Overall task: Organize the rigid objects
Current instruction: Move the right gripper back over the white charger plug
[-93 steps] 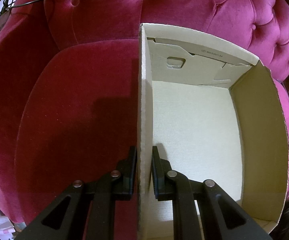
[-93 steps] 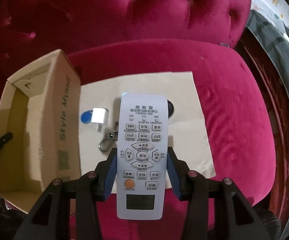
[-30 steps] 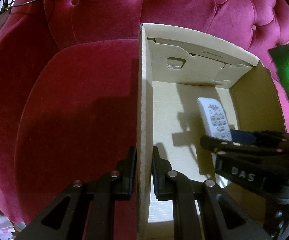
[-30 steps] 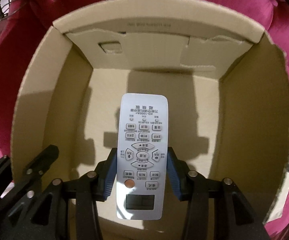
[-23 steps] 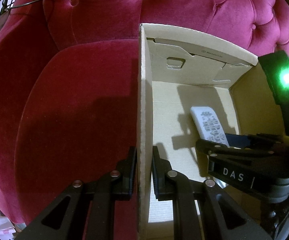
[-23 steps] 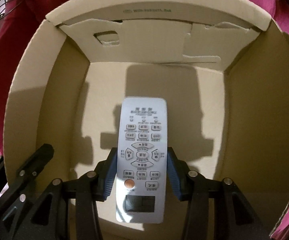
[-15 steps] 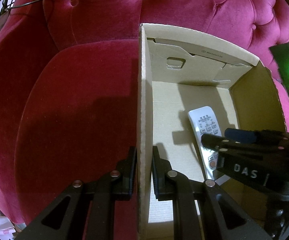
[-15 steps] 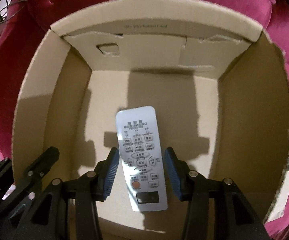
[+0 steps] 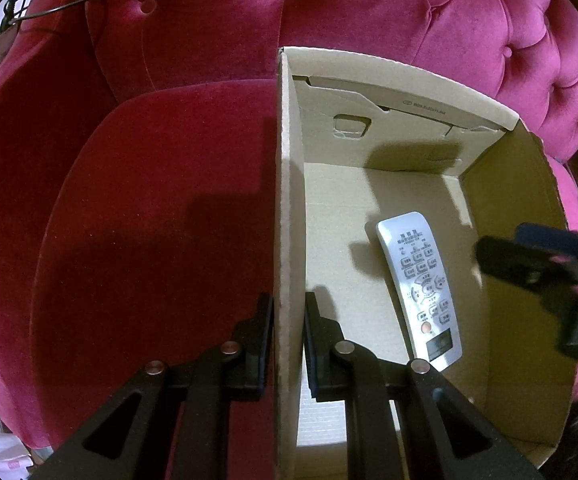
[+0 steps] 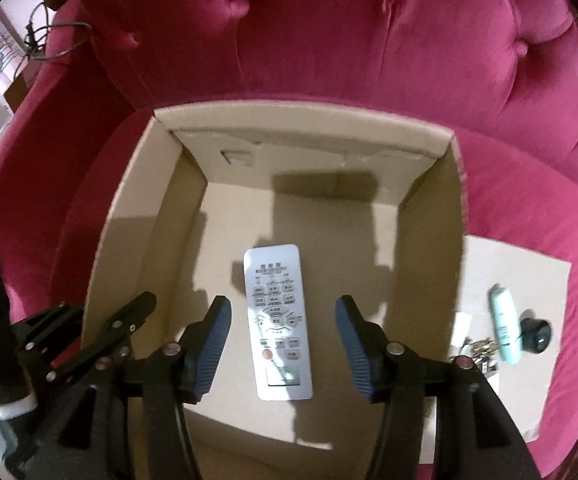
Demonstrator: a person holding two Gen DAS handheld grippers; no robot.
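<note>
A: Largest first: crimson tufted velvet armchair (image 10: 369, 60), filling both views. On its seat, open cardboard box (image 9: 509, 216), upright, flaps folded inside.

B: Beside the box?

A: Flat sheet of brown paper (image 10: 529, 280) on the cushion, right of the box in the right wrist view.

B: And the left gripper (image 9: 287, 344)?

A: Closed tight on the left wall of the box, one finger outside, one inside, pads pressed against the cardboard.

B: The right gripper (image 10: 283, 344)?

A: Above the box, jaws spread apart, just been opening, gripping nothing. Seen between them, but lower and not touched.

B: Meaning the remote?

A: Yes. White remote control (image 10: 277, 324), flat on the box floor, buttons up, near the middle, apart from all four walls.

B: Smaller things?

A: On the paper: pale green tube (image 10: 505, 324), touching a black round object (image 10: 535, 334), too blurred to name. Just beside, bunch of keys (image 10: 479, 350), partly hidden behind the gripper finger.
</note>
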